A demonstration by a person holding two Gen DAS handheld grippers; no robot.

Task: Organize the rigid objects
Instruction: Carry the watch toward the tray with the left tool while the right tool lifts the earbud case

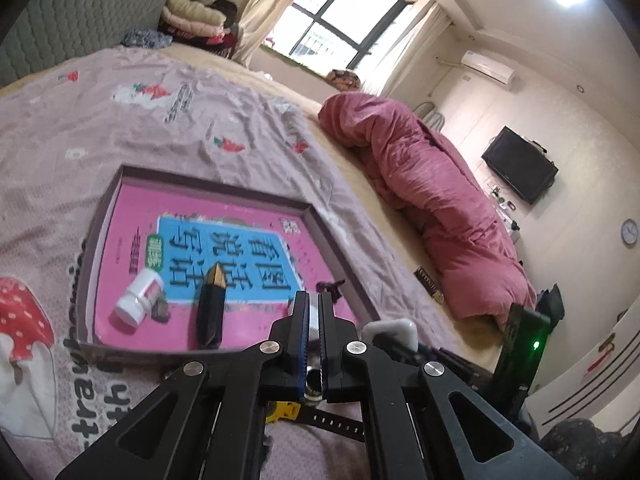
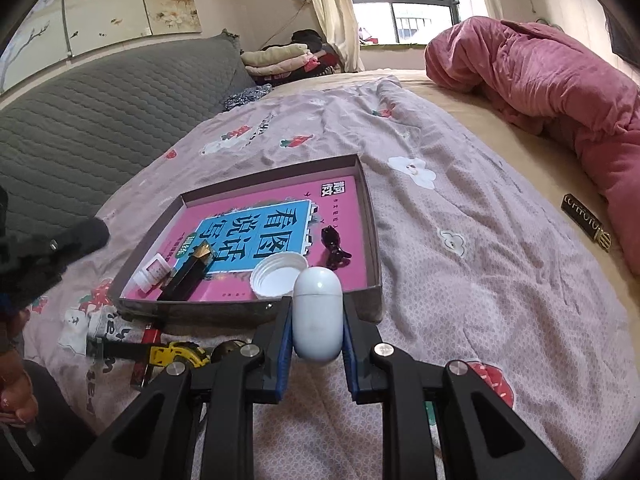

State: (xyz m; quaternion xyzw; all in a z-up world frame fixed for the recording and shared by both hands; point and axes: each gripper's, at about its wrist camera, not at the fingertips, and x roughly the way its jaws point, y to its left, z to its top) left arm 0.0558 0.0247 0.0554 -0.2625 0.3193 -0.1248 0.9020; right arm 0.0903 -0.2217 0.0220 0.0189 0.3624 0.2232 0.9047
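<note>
A shallow box tray point(image 2: 370, 216) point(image 1: 340, 248) with a pink and blue printed bottom lies on the bedspread. Inside it lie a white pill bottle point(image 1: 138, 298) point(image 2: 152, 272), a black and gold stick point(image 1: 210, 312) point(image 2: 188, 276), a dark hair clip point(image 2: 334, 246) point(image 1: 330, 290) and a white lid point(image 2: 276, 274). My right gripper point(image 2: 318, 304) is shut on a white capsule-shaped case point(image 2: 318, 316) just before the tray's near wall; the case also shows in the left wrist view point(image 1: 390, 328). My left gripper point(image 1: 314, 300) is shut with nothing held, over the tray's near right corner.
A yellow tape measure point(image 2: 176, 354), a black strap point(image 1: 336, 422), a red item point(image 2: 150, 338) and a brass bell point(image 2: 228, 350) lie on the bedspread before the tray. A black bar with gold lettering point(image 2: 584, 220) lies near the rolled pink quilt point(image 2: 560, 76). A person's hand point(image 2: 16, 396) shows at lower left.
</note>
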